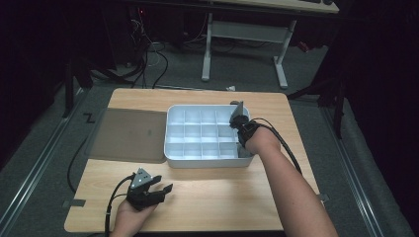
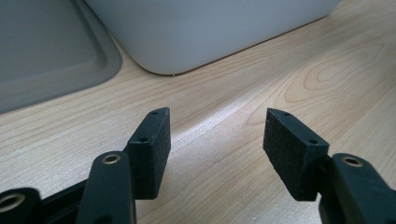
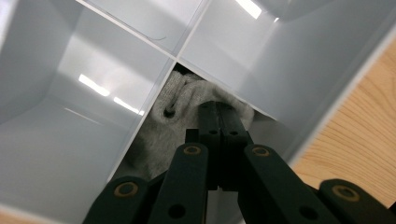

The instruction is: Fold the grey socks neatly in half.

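Closest to the person's side of the wooden table (image 1: 217, 197), the left gripper (image 1: 157, 191) rests low over bare wood with its jaws spread wide and nothing between them; in the left gripper view its two black pads (image 2: 152, 149) stand well apart, facing the near wall of the white divided box (image 2: 210, 32) and the corner of the grey lid (image 2: 46, 51) lying flat beside it. Farther in, the right gripper (image 1: 239, 123) reaches down into a compartment at the right edge of the box (image 1: 170, 148). In the right gripper view its jaws are pressed together, tips touching a grey sock (image 3: 180, 116) bunched in that compartment; whether cloth is pinched between them I cannot tell.
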`<state>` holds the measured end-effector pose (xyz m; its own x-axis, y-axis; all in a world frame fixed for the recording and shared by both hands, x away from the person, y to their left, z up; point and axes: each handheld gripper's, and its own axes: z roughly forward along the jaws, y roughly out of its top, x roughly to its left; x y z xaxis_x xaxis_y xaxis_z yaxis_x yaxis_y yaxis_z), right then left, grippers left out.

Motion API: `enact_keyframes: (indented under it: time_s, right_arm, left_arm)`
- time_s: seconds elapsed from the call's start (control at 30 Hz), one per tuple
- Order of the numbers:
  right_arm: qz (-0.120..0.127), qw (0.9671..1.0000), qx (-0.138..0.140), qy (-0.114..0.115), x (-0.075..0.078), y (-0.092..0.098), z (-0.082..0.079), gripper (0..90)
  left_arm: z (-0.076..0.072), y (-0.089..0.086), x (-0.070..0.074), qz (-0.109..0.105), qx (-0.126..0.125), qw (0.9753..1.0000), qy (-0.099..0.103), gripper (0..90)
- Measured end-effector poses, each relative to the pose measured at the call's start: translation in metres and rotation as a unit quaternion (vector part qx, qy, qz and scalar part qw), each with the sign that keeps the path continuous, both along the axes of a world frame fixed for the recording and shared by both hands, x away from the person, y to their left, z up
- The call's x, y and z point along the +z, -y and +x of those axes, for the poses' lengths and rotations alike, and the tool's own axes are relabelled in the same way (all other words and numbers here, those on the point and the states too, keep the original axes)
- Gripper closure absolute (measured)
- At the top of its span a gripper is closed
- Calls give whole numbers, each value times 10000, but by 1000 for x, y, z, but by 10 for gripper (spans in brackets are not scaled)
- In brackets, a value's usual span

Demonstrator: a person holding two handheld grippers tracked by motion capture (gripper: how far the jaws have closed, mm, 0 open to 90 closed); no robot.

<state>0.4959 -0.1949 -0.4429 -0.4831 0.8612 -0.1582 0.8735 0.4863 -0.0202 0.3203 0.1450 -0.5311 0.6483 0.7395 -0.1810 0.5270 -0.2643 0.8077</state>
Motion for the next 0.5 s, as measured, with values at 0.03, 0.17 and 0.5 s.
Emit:
enact_keyframes:
  time_s: [0.03,0.17,0.5]
  right_arm:
    - [-42,10000,37,-56,-4,-1,1,900]
    - [-209,9996,70,-150,-20,-7,4,900]
    - [-101,9999,-69,-60,-18,-5,3,882]
  left_arm:
    - [0,0,0,-3,-2,10000,-1,424]
    - [0,0,0,-1,-5,10000,-3,424]
    - [0,0,0,-20,-22,10000,-13,424]
